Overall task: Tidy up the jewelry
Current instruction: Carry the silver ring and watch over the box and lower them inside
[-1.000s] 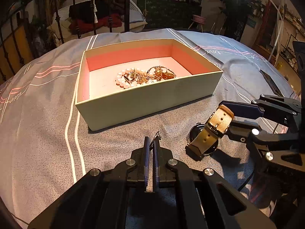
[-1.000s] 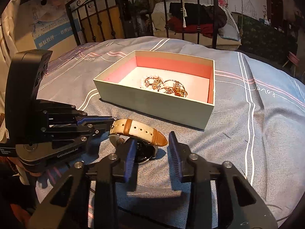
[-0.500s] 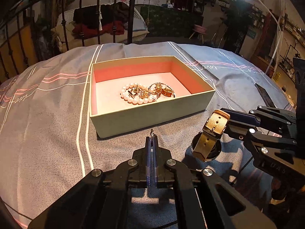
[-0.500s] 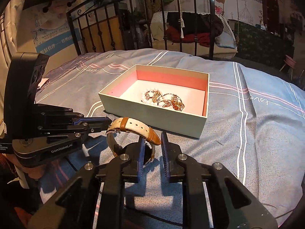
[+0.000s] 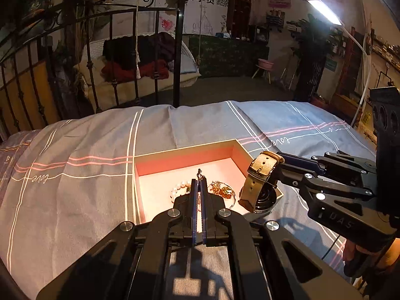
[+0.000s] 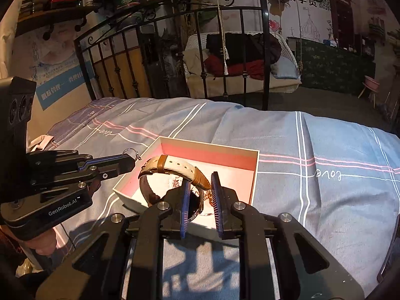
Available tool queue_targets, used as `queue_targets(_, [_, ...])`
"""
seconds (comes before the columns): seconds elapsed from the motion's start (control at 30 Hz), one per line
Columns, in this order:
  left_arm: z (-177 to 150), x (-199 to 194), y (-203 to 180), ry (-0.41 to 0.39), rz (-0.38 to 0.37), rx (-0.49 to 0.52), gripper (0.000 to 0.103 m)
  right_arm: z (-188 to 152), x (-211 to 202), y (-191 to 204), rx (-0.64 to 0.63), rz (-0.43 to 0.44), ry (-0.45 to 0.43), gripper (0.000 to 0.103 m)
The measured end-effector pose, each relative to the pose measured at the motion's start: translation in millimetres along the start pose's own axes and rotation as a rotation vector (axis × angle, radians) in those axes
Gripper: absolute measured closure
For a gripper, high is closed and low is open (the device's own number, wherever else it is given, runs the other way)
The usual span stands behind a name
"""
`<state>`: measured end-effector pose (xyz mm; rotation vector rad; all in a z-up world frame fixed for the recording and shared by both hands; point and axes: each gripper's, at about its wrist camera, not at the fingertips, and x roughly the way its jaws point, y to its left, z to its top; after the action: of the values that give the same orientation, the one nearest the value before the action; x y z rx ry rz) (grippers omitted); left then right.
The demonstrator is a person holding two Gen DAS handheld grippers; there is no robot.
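Note:
An open cream box with a pink lining lies on the bed; it also shows in the right wrist view. Inside lie a pearl bracelet and gold jewelry. My left gripper is shut on a small earring and holds it over the box; the earring's ring shows in the right wrist view. My right gripper is shut on a watch with a tan strap, lifted over the box's near right corner.
The bed has a grey-blue striped sheet. A black iron bedframe stands behind it. A second bed with clothes lies beyond. A lamp shines at the upper right.
Both grippers have risen and moved forward over the box, the left with the earring, the right with the watch lifted off the sheet.

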<state>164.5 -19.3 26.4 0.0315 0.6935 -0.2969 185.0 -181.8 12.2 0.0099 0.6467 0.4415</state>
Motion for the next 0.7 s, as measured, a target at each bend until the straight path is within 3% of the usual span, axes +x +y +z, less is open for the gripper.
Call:
queue_targets(0.37, [24.8, 39.4, 7.5, 0.031, 0.050, -0.019, 0.101, 8.9, 49.8, -5.1, 0.000, -0.043, 0.048, 0.085])
queue_targets(0.7, [17.7, 64.8, 15.6, 0.106, 0.056, -0.046, 0.101, 2.1, 69.3, -19.5, 0.037, -0.046, 0.090, 0.085])
